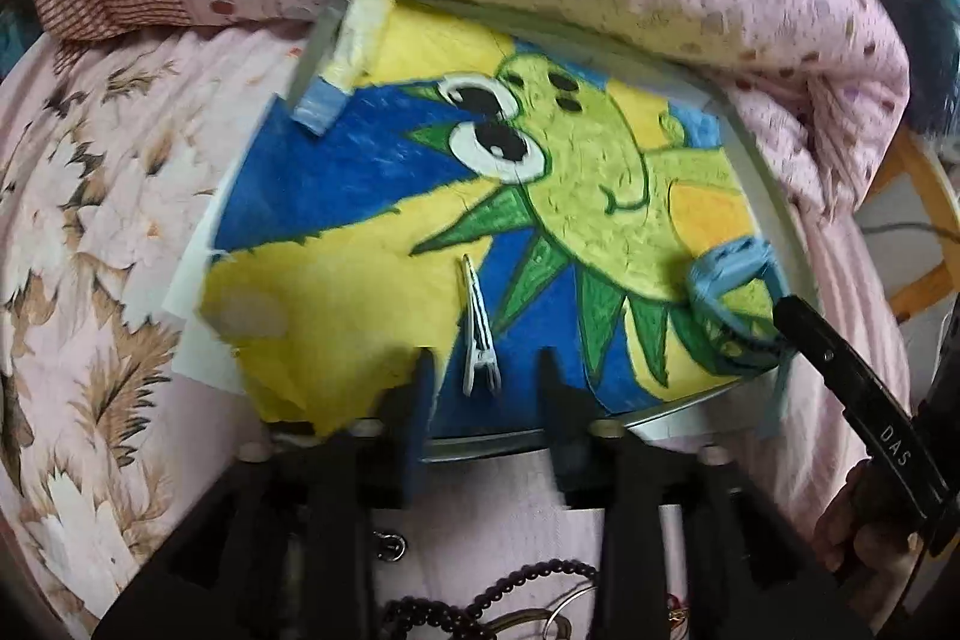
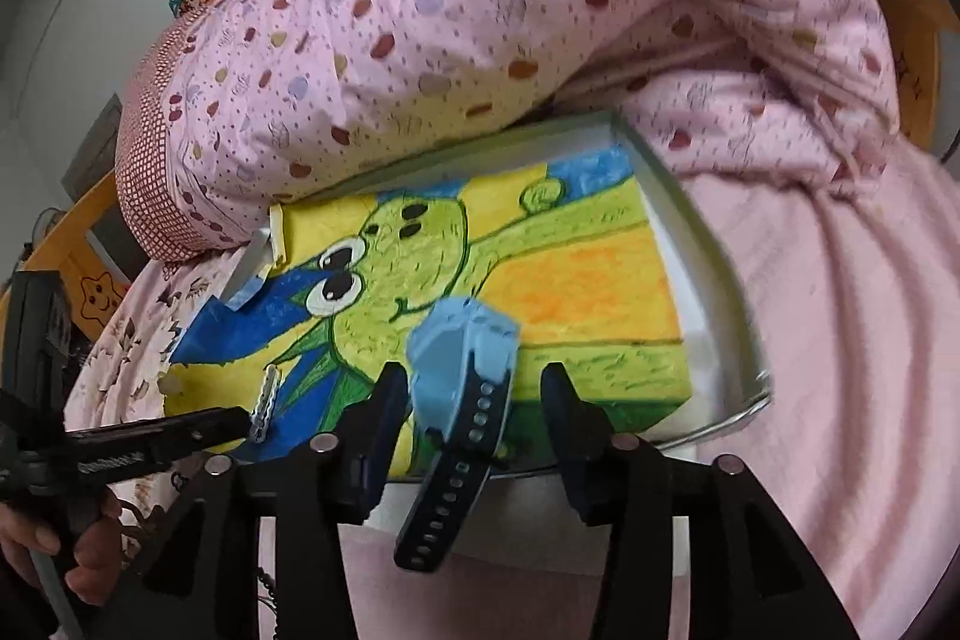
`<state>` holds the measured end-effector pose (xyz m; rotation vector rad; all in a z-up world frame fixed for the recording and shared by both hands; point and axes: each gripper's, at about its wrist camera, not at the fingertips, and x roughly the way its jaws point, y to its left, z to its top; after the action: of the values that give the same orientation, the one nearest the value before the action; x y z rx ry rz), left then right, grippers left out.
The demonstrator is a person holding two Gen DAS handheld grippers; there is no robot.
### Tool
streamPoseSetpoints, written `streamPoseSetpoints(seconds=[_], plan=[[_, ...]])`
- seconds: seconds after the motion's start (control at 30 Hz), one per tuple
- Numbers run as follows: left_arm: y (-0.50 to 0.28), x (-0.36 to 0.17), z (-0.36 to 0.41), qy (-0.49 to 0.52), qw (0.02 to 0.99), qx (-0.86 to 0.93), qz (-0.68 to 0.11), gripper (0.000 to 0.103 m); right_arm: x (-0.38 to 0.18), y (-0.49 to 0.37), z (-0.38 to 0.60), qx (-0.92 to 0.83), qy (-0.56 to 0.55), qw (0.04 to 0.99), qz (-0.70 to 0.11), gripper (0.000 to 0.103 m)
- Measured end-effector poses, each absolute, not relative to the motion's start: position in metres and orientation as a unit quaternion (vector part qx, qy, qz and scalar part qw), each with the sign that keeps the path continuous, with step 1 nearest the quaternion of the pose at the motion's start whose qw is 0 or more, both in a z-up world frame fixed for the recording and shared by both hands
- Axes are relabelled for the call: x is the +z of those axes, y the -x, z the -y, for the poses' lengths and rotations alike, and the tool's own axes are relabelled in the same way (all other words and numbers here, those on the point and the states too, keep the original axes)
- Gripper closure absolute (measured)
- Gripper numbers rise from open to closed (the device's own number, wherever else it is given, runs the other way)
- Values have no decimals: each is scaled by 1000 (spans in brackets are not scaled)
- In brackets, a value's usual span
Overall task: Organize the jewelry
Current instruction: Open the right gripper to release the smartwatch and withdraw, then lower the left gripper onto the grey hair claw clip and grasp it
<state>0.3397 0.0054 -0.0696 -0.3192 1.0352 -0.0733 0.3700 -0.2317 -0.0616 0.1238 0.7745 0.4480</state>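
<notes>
Blue watch w/ dark perforated strap lies on the painted tray, near its front-right corner, strap end hanging past the front rim. In the right wrist view it sits between the two fingers of the right gripper, but the fingers stand wide apart — gaps on both sides, not gripping it. From the left wrist view the same watch shows as a looped blue band at the tray's right edge, one right-gripper finger just beside or touching it; can't tell which.

White hair clip lies flat on the blue/yellow part of the painting, near the front rim, well left of the watch. Left gripper is wide open, fingers either side of the clip's near end, no contact visible. In the right wrist view the left gripper tip is right at the clip.

The tray bottom carries a green cartoon creature w/ big eyes on yellow and blue. A taped patch sits at the back-left corner.

The tray rests on a pink bed sheet, w/ a pink dotted quilt bunched against its back edge. A dark bead string lies on the sheet under the left gripper, in front of the tray.
</notes>
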Motion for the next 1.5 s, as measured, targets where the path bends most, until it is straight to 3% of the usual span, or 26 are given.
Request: streamPoseSetpoints(seconds=[0.07,0.13,0.23,0.33,0.53,0.67,1.07,1.5], plan=[[-334,-61,-9,158,862,-30,-481,58,-55,-366,232,214,-55,905,-364,51],[-327,-51,-11,156,869,-22,-470,49,-48,-360,233,212,-55,911,-350,38],[-312,-31,-12,152,886,-9,-439,44,-36,-349,234,216,-56,918,-327,26],[-292,-12,-13,148,901,-2,-407,15,-22,-335,234,220,-58,926,-302,18],[-251,14,-14,131,927,8,-353,5,5,-293,233,230,-58,941,-242,4],[-224,23,-15,127,936,4,-327,5,15,-260,232,227,-49,949,-213,0],[-142,28,-33,118,950,7,-290,2,21,-178,230,202,-34,959,-195,0],[-100,-17,-48,87,935,2,-344,2,-10,-145,232,187,6,942,-278,0]])
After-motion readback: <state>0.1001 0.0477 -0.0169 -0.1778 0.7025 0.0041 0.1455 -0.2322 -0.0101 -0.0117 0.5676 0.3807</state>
